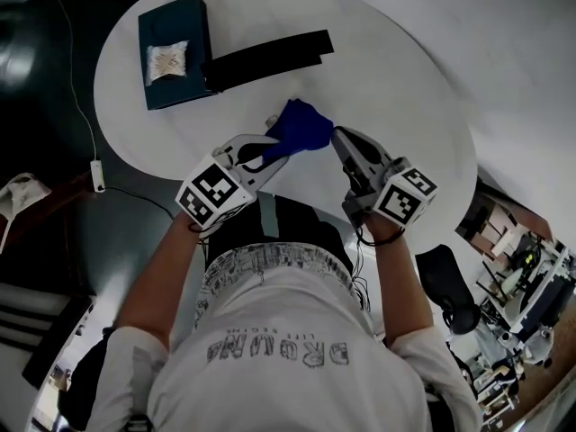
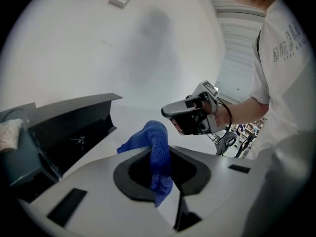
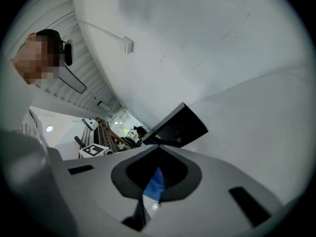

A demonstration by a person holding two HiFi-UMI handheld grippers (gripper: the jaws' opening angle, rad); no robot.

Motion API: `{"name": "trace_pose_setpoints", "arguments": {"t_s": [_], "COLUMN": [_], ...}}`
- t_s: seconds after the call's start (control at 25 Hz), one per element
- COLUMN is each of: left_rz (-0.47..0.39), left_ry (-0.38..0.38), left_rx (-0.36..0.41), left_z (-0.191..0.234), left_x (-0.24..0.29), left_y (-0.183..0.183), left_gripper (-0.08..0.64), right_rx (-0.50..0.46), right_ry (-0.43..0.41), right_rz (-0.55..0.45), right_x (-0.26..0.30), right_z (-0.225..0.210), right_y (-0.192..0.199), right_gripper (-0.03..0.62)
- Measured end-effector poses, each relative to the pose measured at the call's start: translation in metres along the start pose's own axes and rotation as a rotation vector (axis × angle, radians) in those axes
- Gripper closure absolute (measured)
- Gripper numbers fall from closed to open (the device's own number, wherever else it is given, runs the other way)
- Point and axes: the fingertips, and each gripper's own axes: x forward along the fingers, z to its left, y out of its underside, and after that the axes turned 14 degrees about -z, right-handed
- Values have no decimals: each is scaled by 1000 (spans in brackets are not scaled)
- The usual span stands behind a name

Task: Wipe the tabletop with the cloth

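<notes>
White tabletop (image 1: 387, 88) | blue cloth (image 1: 304, 126) clamped in left tongs (image 1: 273, 148) | right tongs (image 1: 340, 139) beside

— What is hidden in the head view?
— The fingertips of the left gripper (image 1: 270, 156) are buried under the cloth (image 1: 301, 126). The print on the packet (image 1: 166, 61) at 10 o'clock is too small to be read.
— And in the gripper views?
— The dark box (image 2: 64, 132) is cut off at 9 o'clock in the left one. In the right one, only a blue sliver of cloth is seen between the jaws of the right gripper (image 3: 156, 154). Whether it is pinched cannot be told.
</notes>
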Motion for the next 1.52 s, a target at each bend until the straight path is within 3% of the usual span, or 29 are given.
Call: {"name": "trace_pose_setpoints", "arguments": {"t_s": [0.56, 1.08, 1.52], "left_rz": [-150, -285, -372], "left_ry": [-96, -241, -300], "left_rx": [75, 119, 193], "left_z": [22, 55, 69], "left_x": [-89, -183, -233], "left_y": [-74, -116, -156], "left_gripper": [490, 489, 489], "right_rx": [-88, -157, -205], "right_ry": [-83, -145, -182], "right_rz": [3, -2, -31], "right_x": [44, 86, 110], "right_z": [71, 123, 163], "right_y": [-5, -7, -10], "right_gripper": [584, 584, 584]}}
